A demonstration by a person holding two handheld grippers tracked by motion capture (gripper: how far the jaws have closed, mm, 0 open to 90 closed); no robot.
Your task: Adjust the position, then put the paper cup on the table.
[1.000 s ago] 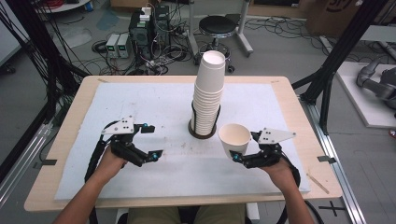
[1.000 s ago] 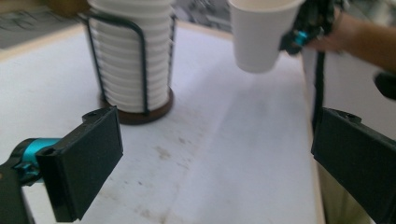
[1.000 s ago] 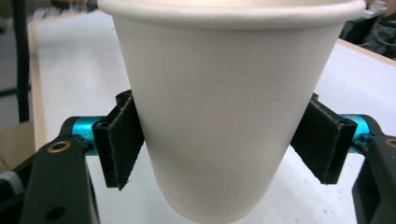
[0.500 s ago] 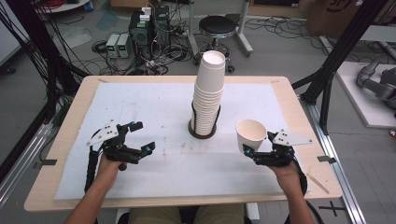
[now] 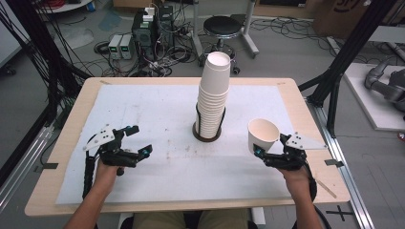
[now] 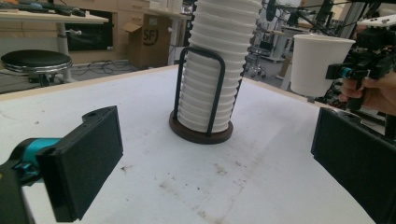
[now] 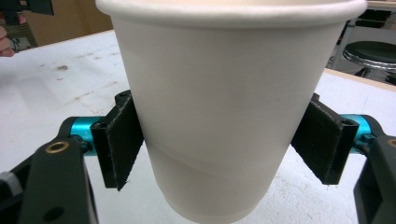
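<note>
Right tongs (image 5: 261, 151) clenched on a single white paper cup (image 5: 263, 135), jaws pressing opposite sides of the cup wall below mid-height; cup upright, mouth up, held clear of the worktop (image 5: 71, 119) near its right edge. Left tongs (image 5: 138, 140) released, jaws spread wide with nothing between them, low over the white sheet (image 5: 157, 109) at the left.

High view: tall stack of nested paper cups (image 5: 213, 95) standing in a round dark holder (image 5: 207, 135) at the centre of the sheet, leaning slightly; both forearms entering from the bottom edge, one hand (image 5: 106, 171) behind each pair of tongs, wrists roughly level, tongs aimed inward and forward.

Left gripper view: holder base (image 6: 201, 133) and its black wire hoop (image 6: 198, 84) rising around the lower stack (image 6: 210, 79), a detail barely legible from above; held cup (image 6: 318, 63) and the right hand (image 6: 373, 93) seen farther off at the upper right; brown stains on the sheet; cardboard box (image 6: 152, 37) in the background printed "SF".

Right gripper view: cup wall (image 7: 224, 116) close up, felt-like black pads (image 7: 119, 140) touching it on both sides, faint seam line around its lower part, black stool (image 7: 371, 53) at far right.
</note>
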